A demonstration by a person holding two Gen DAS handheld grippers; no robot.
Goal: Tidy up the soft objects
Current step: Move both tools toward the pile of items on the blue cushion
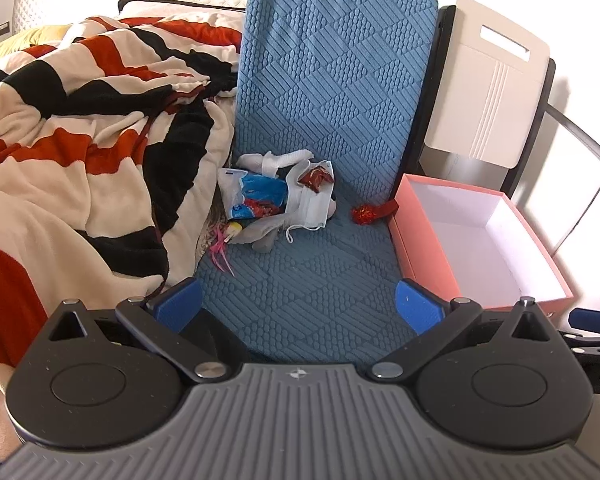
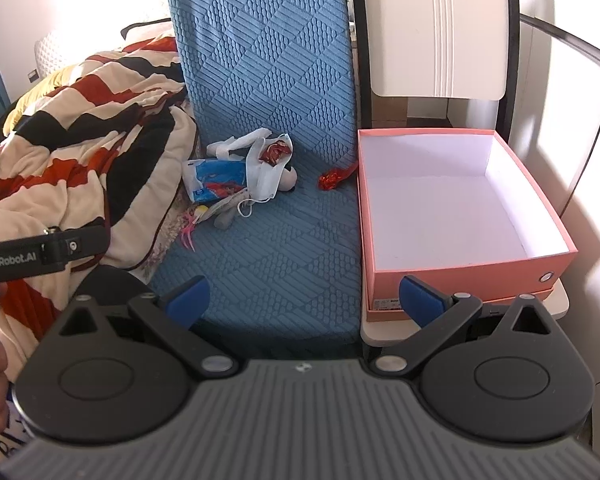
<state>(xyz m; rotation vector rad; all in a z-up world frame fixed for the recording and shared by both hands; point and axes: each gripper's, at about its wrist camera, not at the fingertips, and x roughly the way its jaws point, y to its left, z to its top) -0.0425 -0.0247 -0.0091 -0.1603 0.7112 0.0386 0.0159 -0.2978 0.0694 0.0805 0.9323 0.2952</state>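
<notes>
**Soft items piled mid-frame, both grippers spread wide and empty**

A pile of soft objects [image 1: 276, 196] [image 2: 244, 176] is seen at centre frame on the blue mat [image 1: 312, 288] [image 2: 272, 256], well apart from both tools. A red wrapper [image 1: 363, 213] [image 2: 331, 179] is seen just right of it, near the pink box [image 1: 428, 256] [image 2: 460, 272]. At lower frame, the left gripper [image 1: 300, 306] and right gripper [image 2: 304, 298] are held wide open, with nothing gripped or touched. A striped blanket [image 1: 80, 152] [image 2: 92, 136] is draped at left.
</notes>
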